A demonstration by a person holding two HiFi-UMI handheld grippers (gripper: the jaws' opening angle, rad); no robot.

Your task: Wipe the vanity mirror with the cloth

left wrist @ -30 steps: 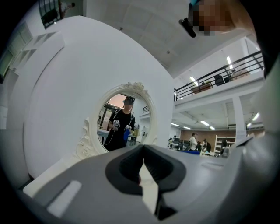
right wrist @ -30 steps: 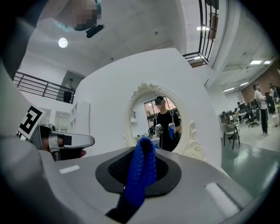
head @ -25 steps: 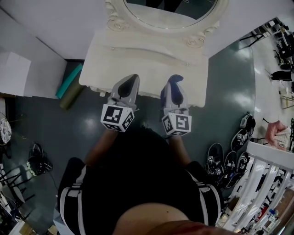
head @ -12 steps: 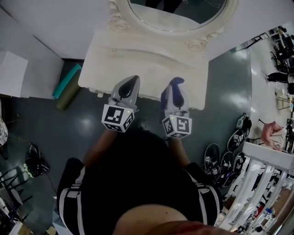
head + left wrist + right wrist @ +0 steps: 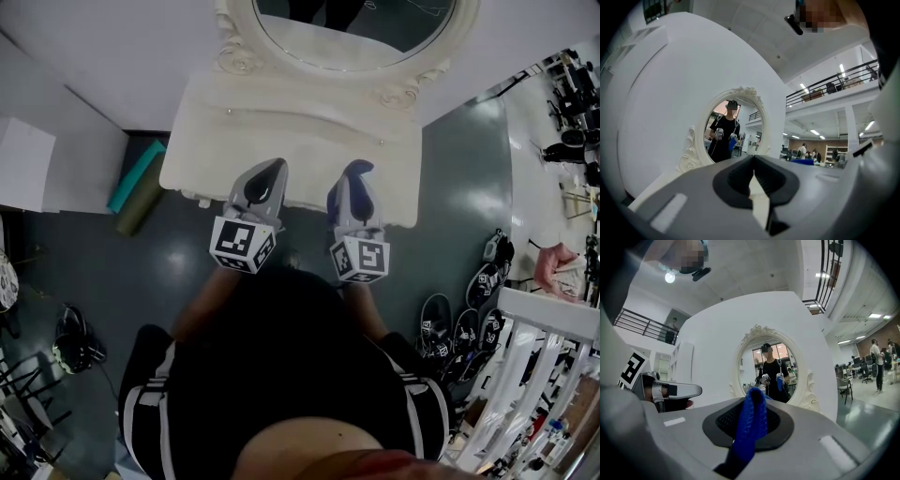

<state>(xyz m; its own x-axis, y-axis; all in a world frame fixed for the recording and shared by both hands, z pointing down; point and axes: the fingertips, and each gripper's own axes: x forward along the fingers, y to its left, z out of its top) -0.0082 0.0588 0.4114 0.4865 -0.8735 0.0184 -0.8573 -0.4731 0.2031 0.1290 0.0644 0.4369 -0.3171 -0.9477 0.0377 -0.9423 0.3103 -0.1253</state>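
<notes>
Currently the right gripper (image 5: pixel 357 176) holds the blue cloth (image 5: pixel 751 423) clamped in its fingers above the near edge of the tabletop (image 5: pixel 300 122), well short of the mirror (image 5: pixel 352 26). The left gripper (image 5: pixel 265 175) has its fingers together, empty. Pinched so narrowly, the cloth could slip out under wiping pressure.

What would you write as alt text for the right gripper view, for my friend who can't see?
The right tool, jaws shut, pinches a blue cloth and points at an oval vanity mirror in a white carved frame. The mirror reflects a person in black holding both tools, and the left tool shows at the left edge.
</notes>
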